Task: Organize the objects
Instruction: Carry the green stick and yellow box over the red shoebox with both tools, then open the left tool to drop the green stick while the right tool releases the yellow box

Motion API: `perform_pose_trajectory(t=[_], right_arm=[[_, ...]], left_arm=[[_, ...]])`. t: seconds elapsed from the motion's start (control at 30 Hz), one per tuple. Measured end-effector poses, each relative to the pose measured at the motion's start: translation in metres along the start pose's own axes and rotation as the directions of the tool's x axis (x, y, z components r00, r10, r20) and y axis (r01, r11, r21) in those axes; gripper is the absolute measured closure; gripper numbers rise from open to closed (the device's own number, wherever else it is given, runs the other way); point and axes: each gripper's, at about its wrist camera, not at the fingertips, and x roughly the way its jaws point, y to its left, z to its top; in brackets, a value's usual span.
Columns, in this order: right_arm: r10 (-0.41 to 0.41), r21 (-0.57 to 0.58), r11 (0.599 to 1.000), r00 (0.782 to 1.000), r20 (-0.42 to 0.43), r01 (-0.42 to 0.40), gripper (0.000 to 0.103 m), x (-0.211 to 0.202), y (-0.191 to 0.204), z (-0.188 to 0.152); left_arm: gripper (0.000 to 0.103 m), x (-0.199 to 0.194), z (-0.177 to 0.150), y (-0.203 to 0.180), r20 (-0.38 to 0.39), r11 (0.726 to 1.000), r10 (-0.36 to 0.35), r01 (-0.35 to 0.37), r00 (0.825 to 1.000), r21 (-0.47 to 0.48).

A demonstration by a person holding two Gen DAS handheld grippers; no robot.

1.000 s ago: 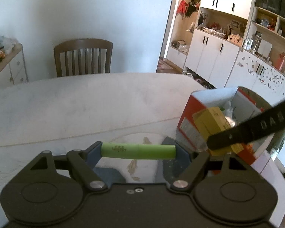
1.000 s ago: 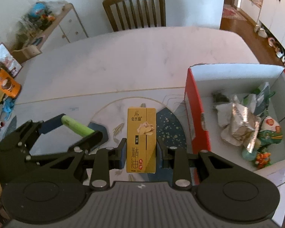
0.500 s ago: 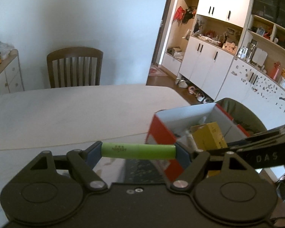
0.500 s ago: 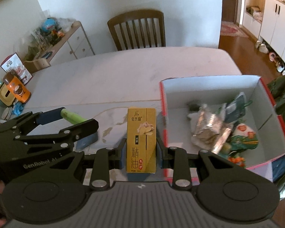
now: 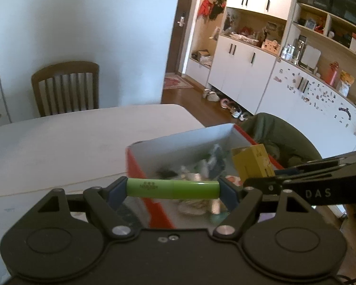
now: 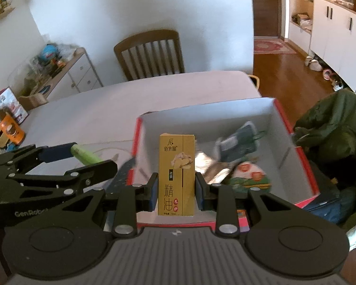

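Note:
My left gripper is shut on a green tube, held crosswise between its blue pads above the left wall of the red cardboard box. The same tube and left gripper show at the left of the right wrist view. My right gripper is shut on a yellow carton, upright over the near part of the box. The carton also appears at the right of the left wrist view. Several snack packets lie inside the box.
The box stands at the right end of a white table. A wooden chair sits at the far side. A green jacket hangs right of the box. A low cabinet with clutter stands at the left, white cupboards beyond.
Both grippers have risen and shifted right, from over the patterned mat to above the red box, each still holding its object. The box contents look blurred from motion.

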Motion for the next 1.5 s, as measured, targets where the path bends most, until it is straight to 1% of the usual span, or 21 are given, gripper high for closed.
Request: perform_pose_trajectory(t=[0.2, 0.33, 0.47, 0.57, 0.7, 0.8, 0.93, 1.13, 1.27, 1.4, 1.5], right_arm=[[-0.028, 0.036, 0.999, 0.999, 0.023, 0.027, 0.073, -0.003, -0.050, 0.002], [-0.036, 0.046, 0.998, 0.999, 0.023, 0.035, 0.073, 0.003, -0.078, 0.005], [-0.025, 0.038, 0.999, 1.000, 0.012, 0.024, 0.073, 0.013, -0.097, 0.007], [-0.025, 0.019, 1.000, 1.000, -0.003, 0.025, 0.073, 0.023, -0.105, 0.009], [-0.022, -0.018, 1.000, 0.999, -0.024, 0.022, 0.073, 0.037, -0.107, 0.007], [-0.016, -0.045, 0.999, 0.999, -0.047, 0.014, 0.073, 0.047, -0.105, 0.006], [-0.021, -0.094, 0.996, 0.997, -0.081, 0.013, 0.073, 0.064, -0.098, 0.002], [-0.027, -0.121, 0.993, 0.991, -0.132, 0.011, 0.073, 0.085, -0.093, -0.004], [-0.025, -0.132, 0.991, 0.989, -0.149, 0.005, 0.073, 0.093, -0.087, -0.008], [-0.039, -0.169, 0.986, 0.987, -0.153, 0.012, 0.073, 0.097, -0.080, -0.013], [-0.041, -0.176, 0.984, 0.986, -0.163, 0.012, 0.073, 0.102, -0.079, -0.017]], left_arm=[[0.023, 0.021, 0.007, -0.033, -0.010, 0.999, -0.011, 0.011, 1.000, 0.031], [0.023, 0.039, 0.006, -0.047, -0.041, 0.999, -0.010, 0.011, 0.999, 0.044], [0.023, 0.061, 0.007, -0.064, -0.079, 0.997, 0.002, 0.004, 0.997, 0.081], [0.023, 0.075, 0.013, -0.067, -0.098, 0.996, 0.018, -0.010, 0.995, 0.091], [0.023, 0.095, 0.026, -0.063, -0.117, 0.997, 0.048, -0.039, 0.992, 0.074], [0.023, 0.112, 0.031, -0.064, -0.133, 0.995, 0.073, -0.062, 0.989, 0.081], [0.023, 0.133, 0.034, -0.063, -0.152, 0.992, 0.106, -0.093, 0.983, 0.090], [0.023, 0.159, 0.032, -0.060, -0.194, 0.990, 0.132, -0.118, 0.972, 0.083], [0.023, 0.171, 0.031, -0.054, -0.214, 0.989, 0.145, -0.133, 0.966, 0.071], [0.023, 0.178, 0.030, -0.047, -0.235, 0.987, 0.160, -0.154, 0.959, 0.047], [0.023, 0.182, 0.027, -0.046, -0.246, 0.987, 0.161, -0.154, 0.956, 0.049]])
